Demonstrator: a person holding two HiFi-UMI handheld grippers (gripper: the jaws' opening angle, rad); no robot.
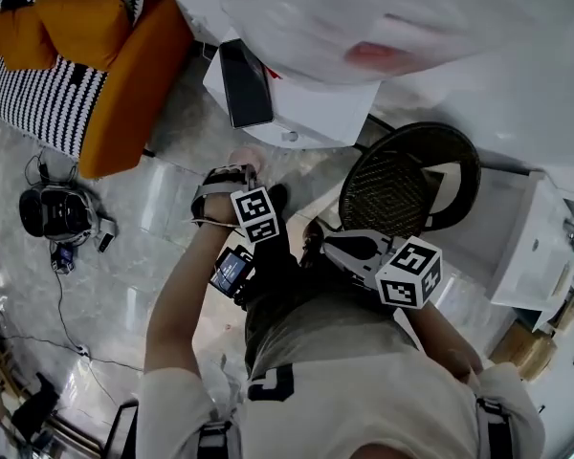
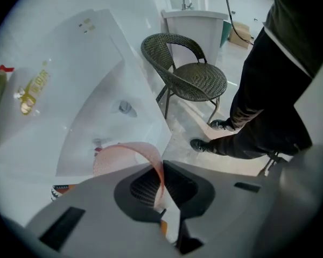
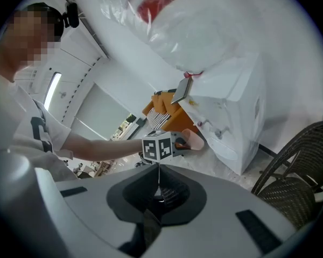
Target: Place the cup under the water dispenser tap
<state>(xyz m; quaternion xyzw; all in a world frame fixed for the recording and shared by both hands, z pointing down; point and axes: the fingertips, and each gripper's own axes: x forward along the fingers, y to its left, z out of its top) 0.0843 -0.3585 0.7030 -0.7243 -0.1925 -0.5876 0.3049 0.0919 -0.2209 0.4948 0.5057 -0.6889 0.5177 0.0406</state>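
Cup (image 2: pixel 144 151) is hanging pinched by its wall in the left gripper's (image 2: pixel 162 195) clenched jaws, near the white water dispenser (image 2: pixel 113 85); a wicker chair (image 2: pixel 196 79) is standing beside it. Right gripper (image 3: pixel 158 183) jaws are pressing together, empty.

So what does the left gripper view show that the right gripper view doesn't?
Only the left gripper view: the person's legs and shoes, and a white basin behind the wicker chair. Only the right gripper view: the marker cube on the left claw, the person's forearm, a ceiling light strip. Both: the pink cup in the left claw, the white dispenser, the wicker chair.
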